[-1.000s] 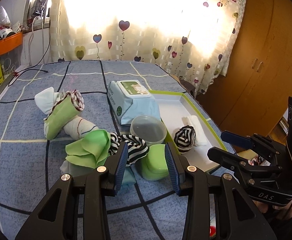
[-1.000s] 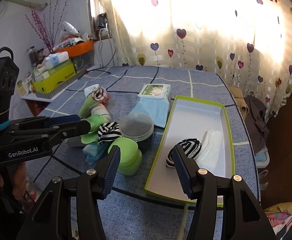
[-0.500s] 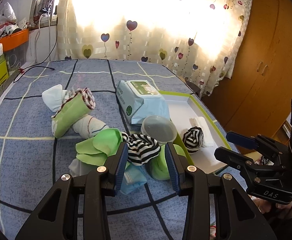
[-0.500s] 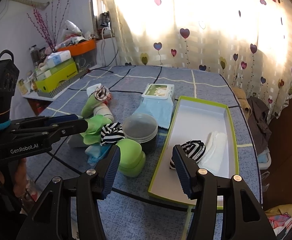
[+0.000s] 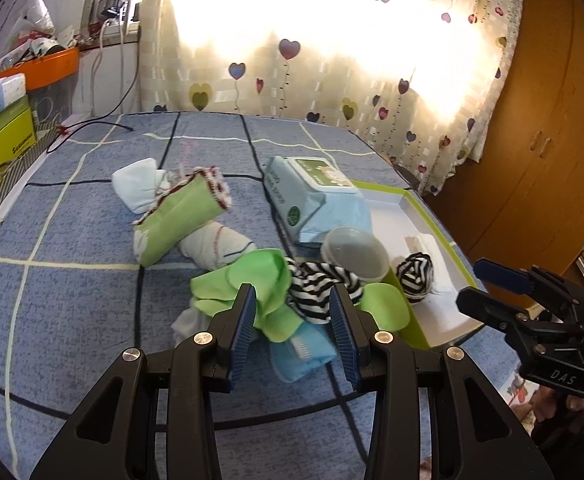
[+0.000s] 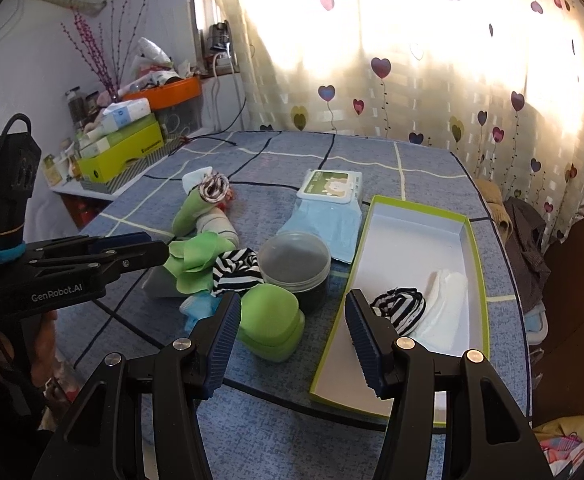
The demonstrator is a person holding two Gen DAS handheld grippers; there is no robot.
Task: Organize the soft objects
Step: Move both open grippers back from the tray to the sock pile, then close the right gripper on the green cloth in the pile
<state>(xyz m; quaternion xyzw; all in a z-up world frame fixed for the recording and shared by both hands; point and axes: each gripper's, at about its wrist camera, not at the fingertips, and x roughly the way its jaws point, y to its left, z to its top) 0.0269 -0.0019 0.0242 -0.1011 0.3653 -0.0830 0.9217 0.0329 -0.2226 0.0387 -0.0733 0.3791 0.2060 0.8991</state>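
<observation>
We are easing left tool (image 5: 292, 330), jaws wide and empty, closer over striped sock (image 5: 319, 289) in pile; right tool (image 6: 290, 342) waiting wide, empty, by tray (image 6: 477, 268).

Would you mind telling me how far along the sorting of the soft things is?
Done: a striped sock and a white cloth lie in the tray. In hand: nothing; both grippers are open, the left gripper poised over the pile's green cloth and striped sock, the right gripper empty. Left: that pile, the blue cloth and the rolled socks behind it.
</observation>
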